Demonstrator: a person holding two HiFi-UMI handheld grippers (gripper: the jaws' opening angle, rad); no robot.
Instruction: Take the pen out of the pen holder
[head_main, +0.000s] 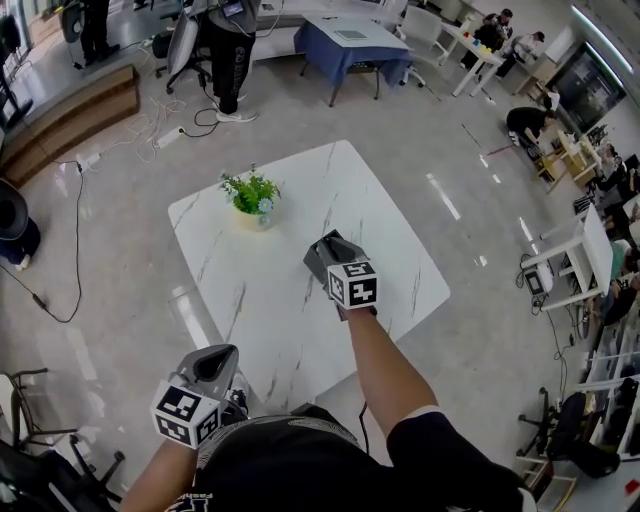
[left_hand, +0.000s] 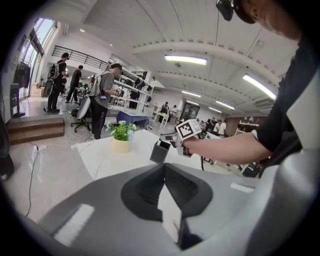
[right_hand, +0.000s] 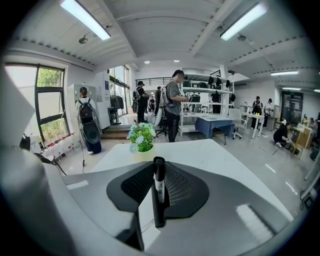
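Left claw (left_hand: 164, 170) closed, empty; right claw (right_hand: 159, 172) grips black pen (right_hand: 159, 192) with white label.

On the surface (head_main: 385, 235), toward its far left corner: potted plant (head_main: 252, 194). Nearer and right of it, over the middle: right gripper (head_main: 325, 257), pen (right_hand: 159, 186) between its jaws. Just beside that gripper, on the plant's side: pen holder (left_hand: 159, 151). Off the near left edge, close to the body: left gripper (head_main: 214, 364)

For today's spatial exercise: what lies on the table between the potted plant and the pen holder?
Nothing: bare table separates potted plant and pen holder, seen in the left gripper view.
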